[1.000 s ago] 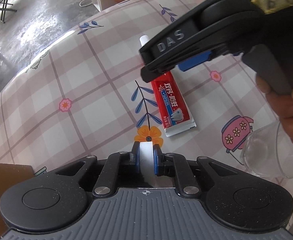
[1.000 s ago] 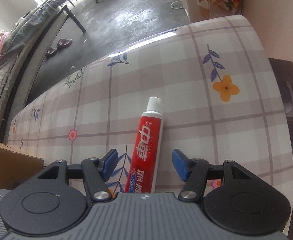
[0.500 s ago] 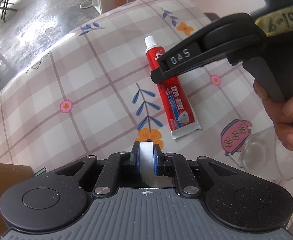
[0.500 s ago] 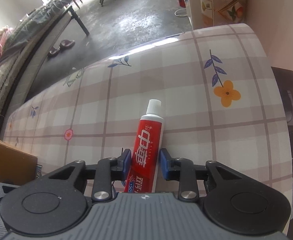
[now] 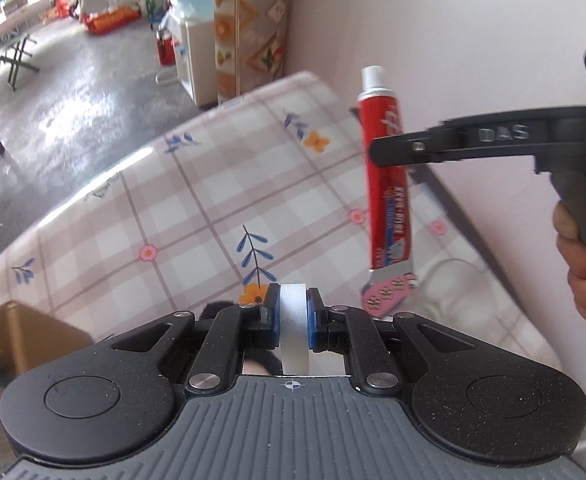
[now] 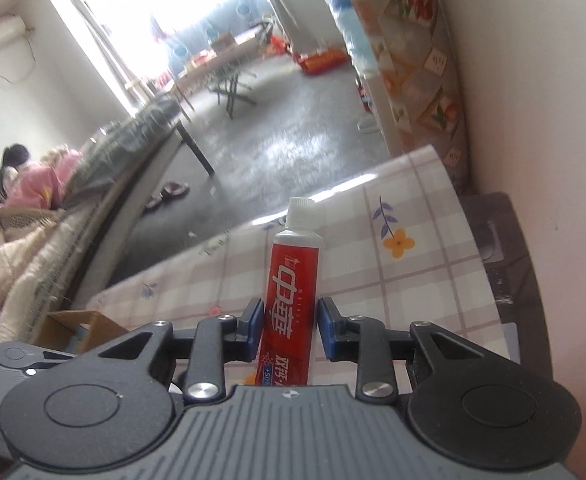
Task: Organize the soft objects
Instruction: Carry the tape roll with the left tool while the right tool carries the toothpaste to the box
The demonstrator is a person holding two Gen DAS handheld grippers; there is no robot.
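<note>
My right gripper [image 6: 289,318] is shut on a red toothpaste tube [image 6: 291,300] with a white cap and holds it upright above the checked tablecloth [image 6: 413,280]. In the left wrist view the same tube [image 5: 387,184] hangs in the air in the right gripper [image 5: 389,148], cap up, at the right. My left gripper [image 5: 292,312] is shut on a white strip-like object [image 5: 293,328], low over the tablecloth [image 5: 173,220].
A clear plastic cup [image 5: 449,280] lies on the cloth below the tube. A cardboard box [image 5: 17,332] stands at the table's left edge. A white wall [image 5: 433,40] runs along the right side. The far table edge drops to a grey floor.
The right gripper closed on the toothpaste tube and lifted it off the table, turning it upright. The left gripper kept its hold on the white strip and tilted upward.
</note>
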